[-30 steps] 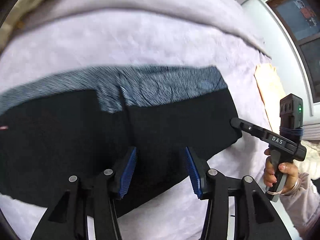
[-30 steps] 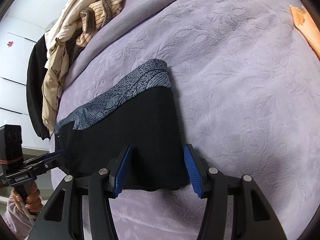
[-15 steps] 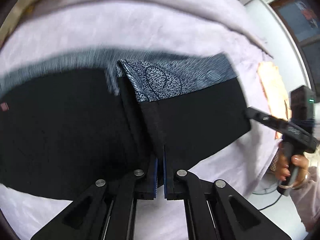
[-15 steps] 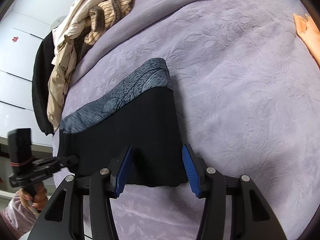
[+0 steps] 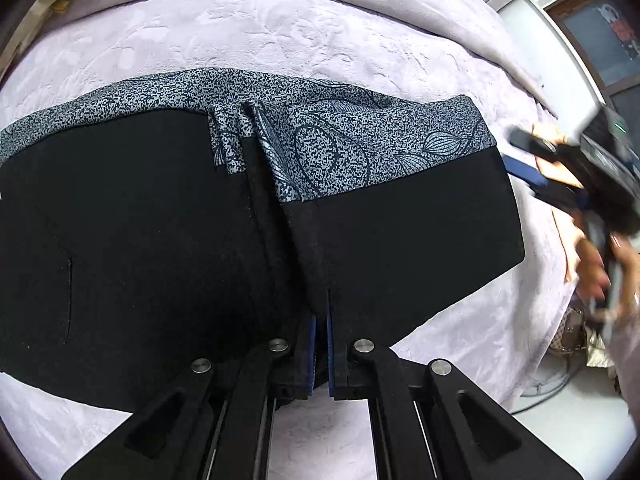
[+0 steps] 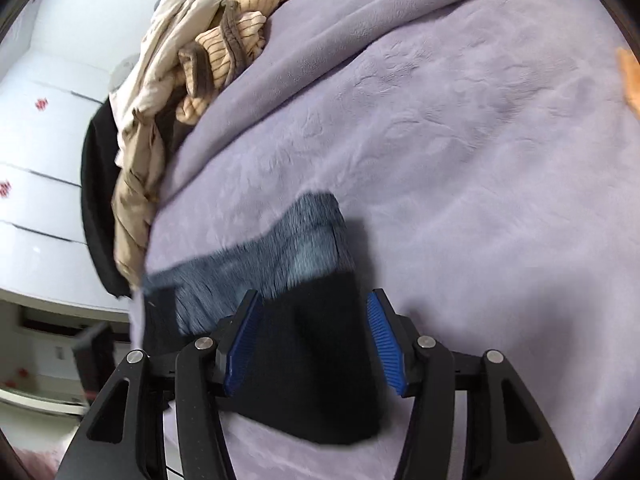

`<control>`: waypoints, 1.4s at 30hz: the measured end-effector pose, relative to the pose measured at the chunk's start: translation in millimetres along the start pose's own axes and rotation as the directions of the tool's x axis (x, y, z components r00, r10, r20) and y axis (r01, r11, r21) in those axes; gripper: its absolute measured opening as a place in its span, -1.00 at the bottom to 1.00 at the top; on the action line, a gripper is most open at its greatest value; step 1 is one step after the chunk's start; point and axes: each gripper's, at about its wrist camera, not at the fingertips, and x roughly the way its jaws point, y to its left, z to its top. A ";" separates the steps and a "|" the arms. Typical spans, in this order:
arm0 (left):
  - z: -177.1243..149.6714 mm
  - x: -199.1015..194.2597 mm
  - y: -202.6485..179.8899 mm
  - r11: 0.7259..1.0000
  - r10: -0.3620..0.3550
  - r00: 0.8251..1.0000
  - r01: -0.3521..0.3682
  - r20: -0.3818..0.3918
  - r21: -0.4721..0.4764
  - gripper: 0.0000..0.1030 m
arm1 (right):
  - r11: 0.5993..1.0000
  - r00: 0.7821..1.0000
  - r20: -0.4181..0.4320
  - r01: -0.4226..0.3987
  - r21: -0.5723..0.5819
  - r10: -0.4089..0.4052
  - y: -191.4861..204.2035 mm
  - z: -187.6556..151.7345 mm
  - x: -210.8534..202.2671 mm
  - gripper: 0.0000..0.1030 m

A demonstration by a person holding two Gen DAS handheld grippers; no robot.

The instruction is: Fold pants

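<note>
Black pants (image 5: 132,240) with a grey patterned waistband (image 5: 360,152) lie spread on a lilac bedspread (image 5: 280,40). My left gripper (image 5: 320,320) is shut on a pinched ridge of the black fabric near the pants' near edge, and a fold runs up from it to the waistband. My right gripper (image 5: 528,168) shows blurred at the right, off the pants' right edge. In the right wrist view the right gripper (image 6: 316,332) is open, its blue pads either side of the pants' black end (image 6: 316,380), low over the cloth.
A heap of beige, striped and black clothes (image 6: 192,80) lies at the bed's far left. An orange cloth (image 6: 630,80) lies at the right edge. White cabinets (image 6: 36,200) stand beyond the bed. A window (image 5: 608,40) is at the right.
My left gripper closed on the black fabric, pinching up a ridge. My right gripper, still open, has moved over the pants' right end; its view is blurred.
</note>
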 end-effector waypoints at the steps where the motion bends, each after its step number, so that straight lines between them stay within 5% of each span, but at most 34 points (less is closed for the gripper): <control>1: 0.5 0.1 0.1 1.000 -0.001 1.000 0.001 0.000 -0.001 -0.90 | 0.999 0.999 -0.021 -0.035 0.032 0.036 -8.0 9.1 11.8 0.14; 5: 2.1 -2.1 0.5 1.000 0.005 1.000 -0.005 -0.002 -0.009 -0.90 | 0.981 0.988 -0.116 -0.080 0.174 0.101 -28.6 22.5 48.0 -0.24; 8: 0.5 -1.2 1.9 1.000 0.001 1.000 -0.001 -0.004 -0.002 -0.90 | 0.991 0.991 -0.105 -0.076 0.115 0.088 -8.3 19.5 30.6 -0.32; 10: 0.5 -0.7 1.6 1.000 -0.003 1.000 0.003 0.005 0.004 -0.90 | 0.998 0.993 -0.104 0.049 0.025 -0.046 5.9 20.1 26.2 -0.32; 12: 4.0 0.1 -1.1 1.000 0.011 1.000 -0.011 0.014 0.000 -0.90 | 0.970 0.969 -0.082 0.225 -0.091 -0.233 19.4 21.8 37.7 -0.32; 15: 5.3 -4.1 -3.2 0.999 0.037 0.999 -0.037 0.020 -0.030 -0.90 | 0.923 0.930 -0.048 0.353 -0.150 -0.364 33.3 17.9 59.4 -0.24; 18: 3.7 -16.5 -7.6 0.998 0.055 0.998 -0.054 0.025 -0.043 -0.89 | 0.933 0.940 -0.021 0.333 -0.138 -0.339 44.9 11.3 47.4 0.01; 22: 5.2 -48.4 -16.2 0.991 0.134 0.985 -0.131 0.112 -0.034 -0.40 | 0.943 0.953 0.012 0.301 -0.140 -0.302 51.3 -7.8 13.6 0.01; 25: 12.7 -64.4 -20.2 0.990 0.143 0.978 -0.140 0.152 -0.028 -0.40 | 0.947 0.955 0.053 0.296 -0.127 -0.292 52.9 -22.5 -12.4 -0.02; 27: 23.3 -62.6 -28.4 0.990 0.142 0.978 -0.144 0.156 0.001 -0.40 | 0.952 0.960 0.071 0.278 -0.131 -0.270 54.5 -29.3 -22.2 -0.22; 32: 54.2 -14.2 -51.5 0.979 0.180 0.977 -0.189 0.113 0.076 -0.39 | 0.952 0.964 0.055 0.264 -0.152 -0.259 61.7 -35.7 -17.0 -0.32; 34: 57.9 11.9 -34.3 0.976 0.214 0.975 -0.216 0.065 0.026 -0.40 | 0.955 0.966 0.025 0.260 -0.143 -0.259 62.4 -42.1 -3.3 -0.32; 38: 54.6 9.2 -0.7 0.994 0.084 0.994 -0.078 0.073 -0.078 -0.40 | 0.954 0.962 0.003 0.272 -0.127 -0.274 63.8 -60.0 21.7 -0.32; 42: 49.3 -2.5 -9.0 0.988 0.153 0.986 -0.151 0.067 -0.044 -0.40 | 0.933 0.949 0.026 0.314 -0.174 -0.315 76.4 -68.4 22.9 -0.32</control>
